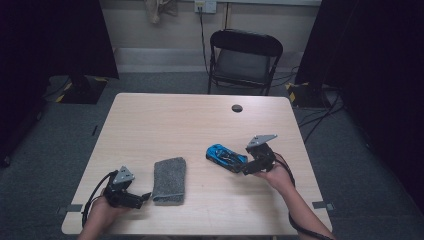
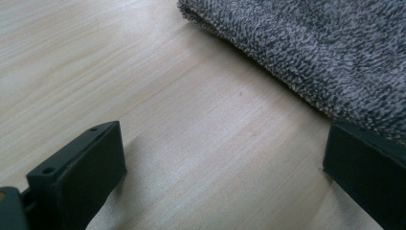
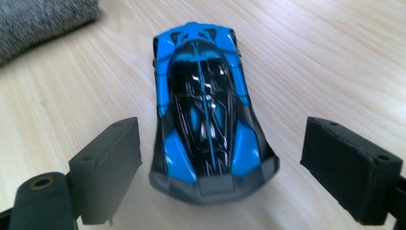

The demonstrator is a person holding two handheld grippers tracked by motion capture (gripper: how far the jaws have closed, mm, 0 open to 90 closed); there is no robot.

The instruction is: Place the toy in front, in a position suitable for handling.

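A blue and black toy car lies on the wooden table, right of the middle. My right gripper is open at the car's near end. In the right gripper view the car points away, and its rear sits between the spread jaws of the right gripper with a gap on each side. A folded grey cloth lies near the front edge. My left gripper rests open just left of it. In the left gripper view the cloth sits beyond the open left gripper, with bare wood between the jaws.
A small black round cap is set into the table's far side. A black folding chair stands behind the table. Cables run across the floor at right. The cloth's corner shows in the right gripper view.
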